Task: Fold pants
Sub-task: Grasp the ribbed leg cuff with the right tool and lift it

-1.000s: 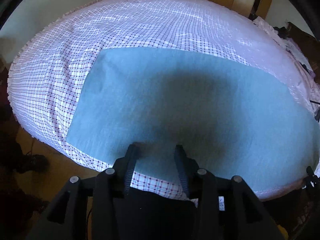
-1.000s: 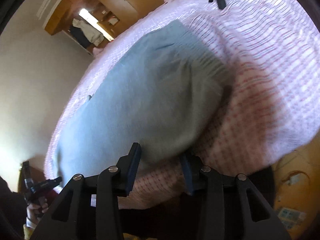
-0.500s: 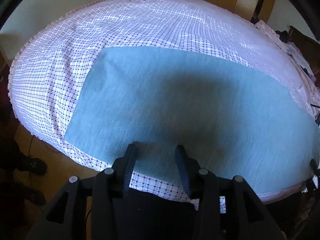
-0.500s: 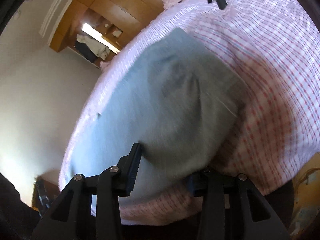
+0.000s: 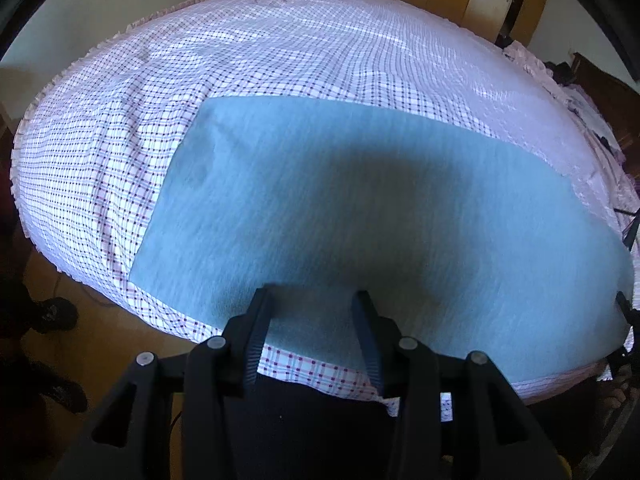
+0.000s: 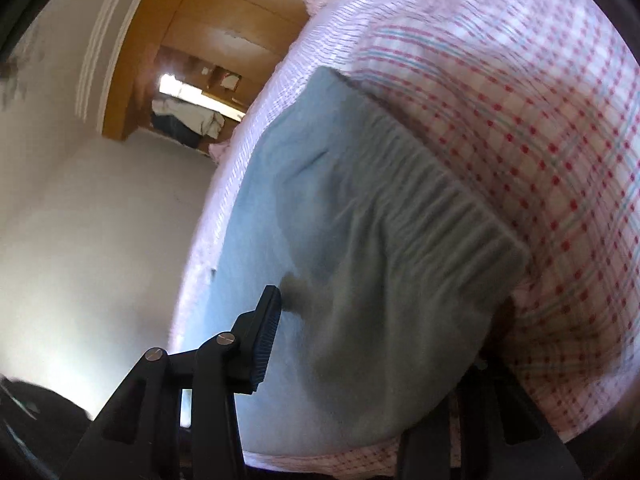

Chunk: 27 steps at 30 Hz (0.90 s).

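Left gripper (image 5: 312,300) at 6 o'clock of its view, jaws parted, hovering over the near edge of the pants (image 5: 360,216), nothing pinched between the fingers; cloth only lies under them. Right gripper (image 6: 360,344): left finger (image 6: 266,332) visible and bare on its ribbed pad, the other finger hidden behind a lifted hump of the fabric, so can't tell if it clamps anything. Pants (image 6: 360,240) are light blue-grey, soft knit, lying flat on the checked bedsheet (image 5: 120,128) as one long smooth panel, straight hem edge toward 9 o'clock in the left view, dark shadow across the middle. In the right view the gathered elastic waistband (image 6: 432,184) runs from 12 to 3 o'clock, ribbed, and the cloth near the gripper is bunched up off the sheet. Pink-checked bedsheet (image 6: 540,120) surrounds the pants on all sides. Wooden wardrobe (image 6: 208,40) at 11 o'clock.
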Each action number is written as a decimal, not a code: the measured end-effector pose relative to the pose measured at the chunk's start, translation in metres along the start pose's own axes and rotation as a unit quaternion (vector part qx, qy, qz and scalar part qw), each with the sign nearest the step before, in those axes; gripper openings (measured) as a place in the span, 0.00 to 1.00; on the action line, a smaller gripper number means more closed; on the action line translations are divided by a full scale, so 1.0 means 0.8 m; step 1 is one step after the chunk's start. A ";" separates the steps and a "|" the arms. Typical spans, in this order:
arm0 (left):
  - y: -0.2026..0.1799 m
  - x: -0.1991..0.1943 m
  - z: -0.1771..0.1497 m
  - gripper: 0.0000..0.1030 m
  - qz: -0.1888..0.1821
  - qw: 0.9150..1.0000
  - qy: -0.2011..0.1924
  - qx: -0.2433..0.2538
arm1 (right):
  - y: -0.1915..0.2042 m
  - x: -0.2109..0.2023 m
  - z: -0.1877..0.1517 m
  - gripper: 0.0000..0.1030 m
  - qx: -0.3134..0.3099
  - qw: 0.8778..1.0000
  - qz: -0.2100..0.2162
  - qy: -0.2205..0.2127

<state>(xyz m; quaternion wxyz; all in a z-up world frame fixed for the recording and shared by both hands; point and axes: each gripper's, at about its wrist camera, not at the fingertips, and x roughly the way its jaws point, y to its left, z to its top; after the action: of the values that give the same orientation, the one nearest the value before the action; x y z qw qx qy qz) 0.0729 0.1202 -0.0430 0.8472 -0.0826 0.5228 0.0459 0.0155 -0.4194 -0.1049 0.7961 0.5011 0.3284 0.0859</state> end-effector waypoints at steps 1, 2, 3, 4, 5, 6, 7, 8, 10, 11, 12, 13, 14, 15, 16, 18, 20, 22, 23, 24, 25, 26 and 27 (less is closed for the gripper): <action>0.000 -0.002 -0.001 0.43 -0.002 1.000 -0.001 -0.001 | -0.001 0.000 -0.001 0.32 0.004 1.000 0.001 0.001; 0.000 -0.004 -0.002 0.43 -0.004 1.000 -0.001 -0.001 | -0.001 0.000 0.000 0.30 0.006 1.000 -0.002 0.002; 0.000 -0.007 -0.003 0.43 -0.006 1.000 -0.002 -0.002 | -0.002 0.001 0.000 0.24 0.008 1.000 -0.012 0.003; 0.000 -0.008 -0.004 0.43 -0.009 1.000 -0.003 -0.003 | -0.004 0.000 -0.001 0.19 0.012 1.000 -0.017 0.005; 0.000 -0.010 -0.005 0.43 -0.012 1.000 -0.003 -0.004 | -0.009 -0.002 -0.001 0.18 0.017 1.000 -0.015 0.005; 0.000 -0.012 -0.006 0.43 -0.016 1.000 -0.004 -0.005 | -0.014 -0.005 -0.002 0.14 0.026 1.000 -0.011 0.005; 0.001 -0.014 -0.007 0.43 -0.019 1.000 -0.004 -0.005 | -0.015 -0.007 -0.003 0.10 0.032 0.999 -0.007 0.005; 0.001 -0.016 -0.008 0.43 -0.020 1.000 -0.004 -0.005 | -0.015 -0.010 -0.005 0.09 0.033 0.999 -0.005 0.004; 0.002 -0.020 -0.011 0.43 -0.021 1.000 -0.005 -0.004 | -0.013 -0.014 -0.006 0.06 0.029 1.000 -0.007 0.004; 0.002 -0.022 -0.012 0.43 -0.023 1.000 -0.005 -0.004 | -0.010 -0.016 -0.006 0.06 0.021 1.000 -0.012 0.004; 0.002 -0.025 -0.013 0.43 -0.025 1.000 -0.006 -0.003 | 0.000 -0.019 -0.005 0.05 0.010 1.000 -0.020 0.003; 0.002 -0.028 -0.013 0.43 -0.027 1.000 -0.007 -0.003 | 0.006 -0.019 -0.006 0.04 0.001 1.000 -0.026 0.002; 0.002 -0.031 -0.014 0.43 -0.028 1.000 -0.009 -0.003 | 0.013 -0.021 -0.006 0.04 -0.010 0.999 -0.032 0.000; 0.002 -0.035 -0.013 0.43 -0.030 0.999 -0.013 -0.002 | 0.021 -0.024 -0.006 0.04 -0.024 0.999 -0.040 -0.003; 0.001 -0.038 -0.013 0.43 -0.030 0.999 -0.017 0.000 | 0.029 -0.025 -0.007 0.04 -0.036 0.998 -0.048 -0.005; -0.002 -0.046 -0.013 0.43 -0.028 0.999 -0.025 0.006 | 0.047 -0.028 -0.008 0.03 -0.065 0.996 -0.067 -0.006; -0.004 -0.051 -0.014 0.43 -0.025 0.999 -0.033 0.015 | 0.066 -0.030 -0.011 0.03 -0.092 0.992 -0.084 -0.009; -0.008 -0.054 -0.014 0.43 -0.019 0.999 -0.037 0.027 | 0.083 -0.032 -0.013 0.03 -0.121 0.987 -0.101 -0.015; -0.009 -0.055 -0.014 0.43 -0.018 0.999 -0.038 0.031 | 0.092 -0.032 -0.014 0.03 -0.135 0.985 -0.109 -0.020; -0.009 -0.055 -0.012 0.43 -0.019 0.998 -0.040 0.033 | 0.100 -0.033 -0.016 0.03 -0.144 0.983 -0.114 -0.025; -0.009 -0.056 -0.013 0.43 -0.021 0.998 -0.040 0.033 | 0.108 -0.033 -0.017 0.03 -0.154 0.981 -0.117 -0.029; -0.008 -0.055 -0.012 0.43 -0.024 0.998 -0.040 0.032 | 0.117 -0.034 -0.019 0.03 -0.165 0.978 -0.120 -0.033; -0.008 -0.055 -0.013 0.43 -0.028 0.998 -0.039 0.029 | 0.129 -0.035 -0.022 0.03 -0.179 0.976 -0.123 -0.037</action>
<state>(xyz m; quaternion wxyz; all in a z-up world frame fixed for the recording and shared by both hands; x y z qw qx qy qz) 0.0453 0.1126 -0.0078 0.8697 -0.0708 0.4884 0.0101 0.0029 -0.3694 -0.0100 0.8888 0.3096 0.3368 0.0260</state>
